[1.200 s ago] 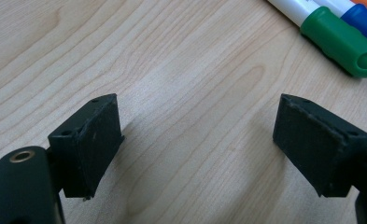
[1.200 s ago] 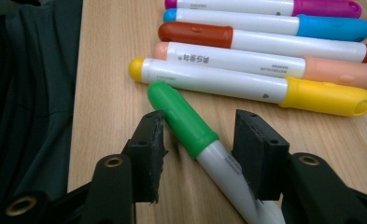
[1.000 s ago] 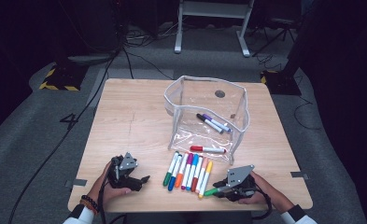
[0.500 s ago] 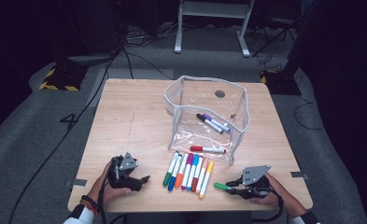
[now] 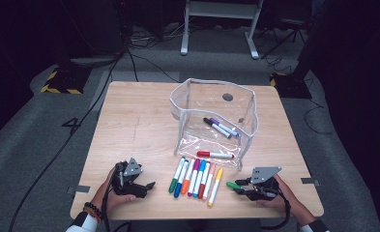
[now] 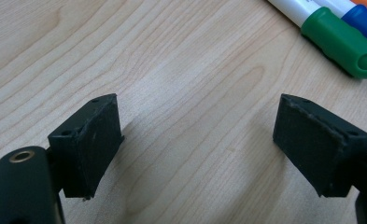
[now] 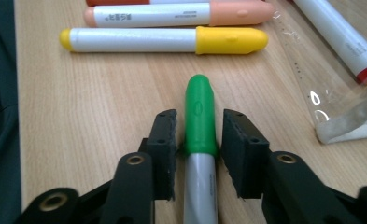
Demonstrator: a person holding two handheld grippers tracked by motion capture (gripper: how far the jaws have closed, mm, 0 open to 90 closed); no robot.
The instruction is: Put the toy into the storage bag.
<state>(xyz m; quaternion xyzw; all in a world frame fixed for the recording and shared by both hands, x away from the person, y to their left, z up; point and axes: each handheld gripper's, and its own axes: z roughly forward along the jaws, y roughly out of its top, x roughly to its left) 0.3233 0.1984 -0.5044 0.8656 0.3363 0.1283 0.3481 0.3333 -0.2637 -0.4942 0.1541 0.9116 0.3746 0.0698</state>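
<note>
The right gripper (image 7: 197,144) has just been opening its jaws slightly, the green-capped marker (image 7: 199,140) between them, pads barely touching, cap pointing ahead; beyond lie a yellow marker (image 7: 165,40), then the clear pouch (image 5: 211,121); the left gripper (image 6: 197,140) gapes wide, empty.

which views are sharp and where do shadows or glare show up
High view: table brightly lit, surroundings dark, clear pouch shows faint glare. Left gripper view: crisp wood grain, soft shadow under the left claw. Right gripper view: green marker sharp, near claw arms slightly soft.
</note>
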